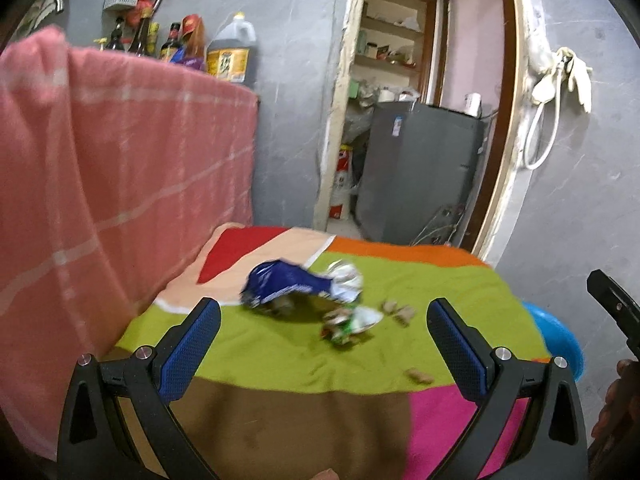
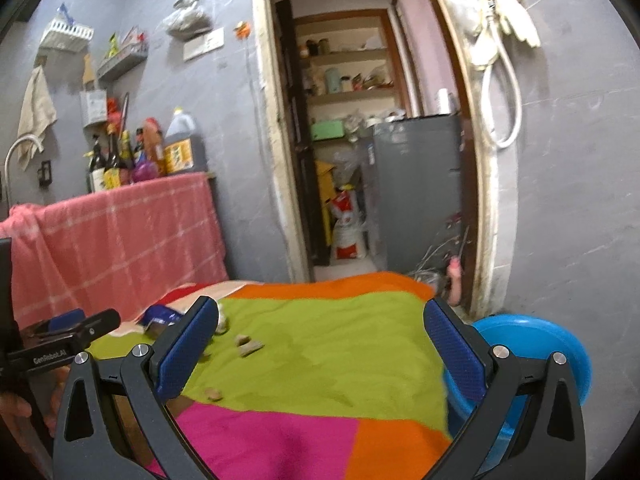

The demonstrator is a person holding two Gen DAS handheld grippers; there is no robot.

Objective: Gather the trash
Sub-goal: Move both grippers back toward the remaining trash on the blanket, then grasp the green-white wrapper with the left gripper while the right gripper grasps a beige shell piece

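A crumpled blue wrapper (image 1: 284,282) lies on the colourful patchwork cloth (image 1: 280,352) of a table, with a white-green wrapper (image 1: 347,280) and a green-white crumpled wrapper (image 1: 350,324) beside it. Small brown scraps (image 1: 398,312) and one more scrap (image 1: 420,376) lie to the right. My left gripper (image 1: 324,344) is open and empty, a short way before the wrappers. My right gripper (image 2: 322,344) is open and empty over the green patch (image 2: 332,352). The brown scraps (image 2: 248,346) and part of the blue wrapper (image 2: 160,314) show in the right wrist view.
A blue bin (image 2: 532,356) stands at the table's right edge, also in the left wrist view (image 1: 556,340). A pink checked cloth (image 1: 100,184) hangs at the left. Bottles (image 1: 230,52) stand behind it. A doorway with a grey fridge (image 1: 420,172) lies beyond.
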